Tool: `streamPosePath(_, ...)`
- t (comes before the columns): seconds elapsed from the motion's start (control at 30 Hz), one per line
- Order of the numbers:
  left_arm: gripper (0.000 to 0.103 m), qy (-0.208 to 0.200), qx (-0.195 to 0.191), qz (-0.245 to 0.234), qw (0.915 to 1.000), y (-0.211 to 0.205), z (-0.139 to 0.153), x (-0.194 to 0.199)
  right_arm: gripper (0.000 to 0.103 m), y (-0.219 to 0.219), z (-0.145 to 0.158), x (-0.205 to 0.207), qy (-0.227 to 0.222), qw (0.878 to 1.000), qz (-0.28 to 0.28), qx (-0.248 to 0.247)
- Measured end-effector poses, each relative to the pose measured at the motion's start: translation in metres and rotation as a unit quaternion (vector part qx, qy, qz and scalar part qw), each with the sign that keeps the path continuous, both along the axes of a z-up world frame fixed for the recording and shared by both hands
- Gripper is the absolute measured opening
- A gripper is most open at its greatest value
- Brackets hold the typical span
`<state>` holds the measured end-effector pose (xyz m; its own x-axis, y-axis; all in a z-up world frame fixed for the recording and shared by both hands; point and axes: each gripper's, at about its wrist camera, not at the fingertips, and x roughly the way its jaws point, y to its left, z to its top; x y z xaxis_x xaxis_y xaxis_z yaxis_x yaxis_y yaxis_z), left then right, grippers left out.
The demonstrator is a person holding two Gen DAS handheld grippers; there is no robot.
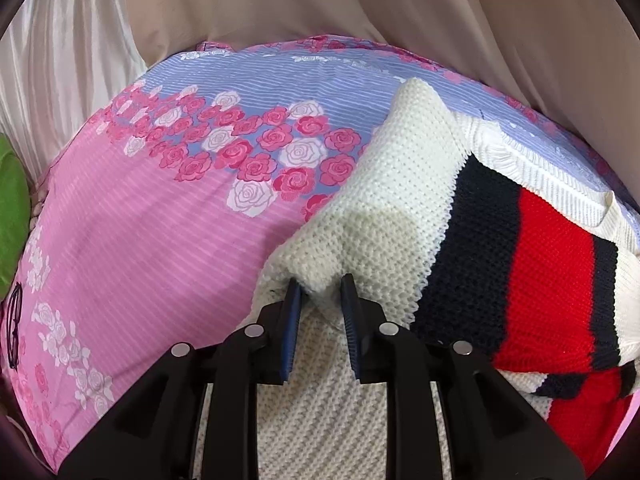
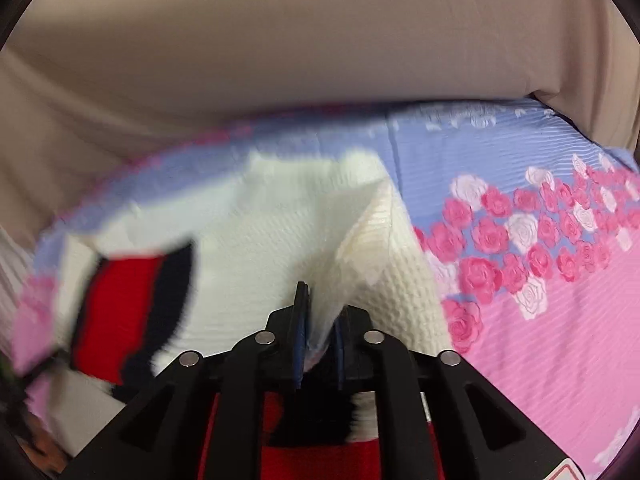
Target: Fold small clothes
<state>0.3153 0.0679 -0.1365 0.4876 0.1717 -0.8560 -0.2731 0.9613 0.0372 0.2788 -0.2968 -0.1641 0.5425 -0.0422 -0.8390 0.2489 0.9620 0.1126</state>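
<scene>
One garment: a small knitted sweater (image 1: 400, 184), cream with navy and red bands, lies on a bed, toward the far edge of the bedspread and partly lifted off it.
Sweater, left wrist view: a cream panel rises in a ridge from the tool toward the far side; the navy and red stripes spread to the right, with a ribbed white hem along the far edge.
Sweater, right wrist view: the same garment (image 2: 260, 248) shows as a broad cream field with a raised fold near the middle; the red and navy band sits to the left, blurred.
Left tool (image 1: 320, 286): its blue-padded fingers (image 1: 295, 300) stand a narrow gap apart, with a bunched fold of cream knit pinched between them.
Right tool (image 2: 320, 312): its fingers are drawn close together on a thin upright edge of cream knit, which rises from between the pads (image 2: 301, 320).
Below the right tool: more red, navy and white knit hangs or lies under the black frame; which, I cannot tell.
Bedspread (image 1: 160, 232): pink with fine stripes, turning lilac-blue toward the far side, printed with a band of pink and white roses; in the right wrist view the roses (image 2: 520, 232) run to the right of the sweater.
Backdrop: beige draped cloth (image 1: 320, 4) hangs behind the bed in both views, with paler satin folds at the left.
Left edge: a bright green object (image 1: 12, 224) shows beside the bedspread, too cropped to identify.
</scene>
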Motion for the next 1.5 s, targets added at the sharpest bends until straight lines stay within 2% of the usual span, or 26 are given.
streamPosePath(0.03,0.021,0.002,0.001,0.0,1.0,-0.001,0.0,0.0,0.013,-0.002,0.004,-0.007,-0.019,1.0,-0.004,0.004)
streamPosePath(0.1,0.021,0.004,-0.009,-0.001,1.0,0.001,0.004,-0.001,0.015,-0.005,0.023,-0.023,-0.03,0.999,-0.018,0.014)
streamPosePath(0.13,0.028,0.005,-0.015,-0.003,0.9999,0.004,0.007,-0.003,0.017,-0.006,0.034,-0.035,-0.045,0.999,-0.023,0.019)
streamPosePath(0.17,0.036,0.002,-0.023,-0.004,0.9997,0.007,0.012,-0.006,0.021,-0.008,0.048,-0.055,-0.067,0.997,-0.026,0.023)
streamPosePath(0.23,0.041,-0.01,-0.043,-0.012,0.9989,0.018,0.025,-0.022,0.037,-0.009,0.064,-0.095,-0.086,0.996,-0.024,0.026)
streamPosePath(0.3,0.052,-0.013,-0.061,-0.03,0.9976,0.025,0.033,-0.042,0.048,-0.004,0.069,-0.134,-0.084,0.996,-0.021,0.028)
streamPosePath(0.37,0.067,-0.003,-0.077,-0.05,0.9958,0.037,0.038,-0.072,0.051,0.0,0.061,-0.182,-0.058,0.998,-0.007,0.032)
streamPosePath(0.43,0.074,0.007,-0.091,-0.06,0.994,0.047,0.039,-0.102,0.051,0.004,0.048,-0.226,-0.025,0.999,0.009,0.035)
streamPosePath(0.57,0.077,0.065,-0.126,-0.059,0.9882,0.073,0.022,-0.174,0.052,0.008,0.012,-0.315,0.049,0.998,0.01,0.049)
streamPosePath(0.63,0.077,0.099,-0.165,-0.038,0.9806,0.088,0.008,-0.211,0.052,0.009,-0.005,-0.343,0.082,0.994,-0.002,0.079)
streamPosePath(0.73,0.077,0.129,-0.193,-0.018,0.9725,0.093,-0.008,-0.243,0.052,0.011,-0.02,-0.358,0.086,0.987,-0.018,0.135)
streamPosePath(0.8,0.077,0.109,-0.195,-0.017,0.9746,0.088,-0.007,-0.25,0.067,0.017,-0.022,-0.354,0.065,0.987,-0.02,0.147)
streamPosePath(0.87,0.082,0.102,-0.207,-0.022,0.9728,0.081,-0.007,-0.247,0.068,0.025,-0.023,-0.343,0.055,0.987,-0.014,0.152)
streamPosePath(0.97,0.082,0.098,-0.23,-0.029,0.9679,0.069,-0.008,-0.237,0.068,0.037,-0.023,-0.33,0.037,0.985,-0.005,0.17)
streamPosePath(1.0,0.082,0.097,-0.223,-0.028,0.9695,0.065,-0.008,-0.233,0.068,0.041,-0.022,-0.326,0.031,0.986,-0.008,0.163)
streamPosePath(1.03,0.081,0.097,-0.22,-0.032,0.97,0.06,-0.008,-0.231,0.068,0.045,-0.022,-0.323,0.029,0.987,-0.007,0.157)
streamPosePath(1.07,0.074,0.095,-0.214,-0.033,0.9716,0.058,-0.007,-0.23,0.067,0.047,-0.021,-0.319,0.029,0.988,-0.007,0.151)
streamPosePath(1.1,0.067,0.092,-0.201,-0.036,0.9745,0.055,-0.006,-0.228,0.057,0.048,-0.02,-0.316,0.027,0.988,-0.006,0.155)
streamPosePath(1.13,0.046,0.093,-0.188,-0.038,0.9771,0.053,-0.005,-0.229,0.044,0.048,-0.02,-0.315,0.029,0.986,-0.003,0.166)
streamPosePath(1.17,0.02,0.097,-0.185,-0.039,0.9772,0.052,-0.004,-0.227,0.013,0.048,-0.02,-0.314,0.034,0.985,-0.005,0.167)
streamPosePath(1.2,0.015,0.109,-0.203,-0.039,0.9723,0.055,-0.005,-0.226,0.008,0.046,-0.019,-0.314,0.034,0.985,-0.014,0.169)
streamPosePath(1.27,0.013,0.113,-0.224,-0.022,0.9678,0.062,-0.005,-0.23,0.007,0.038,-0.009,-0.323,0.014,0.982,-0.029,0.187)
streamPosePath(1.33,0.013,0.103,-0.23,-0.021,0.9676,0.064,0.008,-0.236,0.007,0.031,0.007,-0.332,-0.006,0.98,-0.038,0.193)
streamPosePath(1.43,0.012,0.087,-0.235,-0.041,0.9673,0.062,0.031,-0.247,0.007,0.023,0.035,-0.35,-0.03,0.979,-0.037,0.197)
streamPosePath(1.5,0.012,0.079,-0.244,-0.055,0.965,0.061,0.048,-0.257,0.006,0.021,0.053,-0.365,-0.036,0.982,-0.024,0.182)
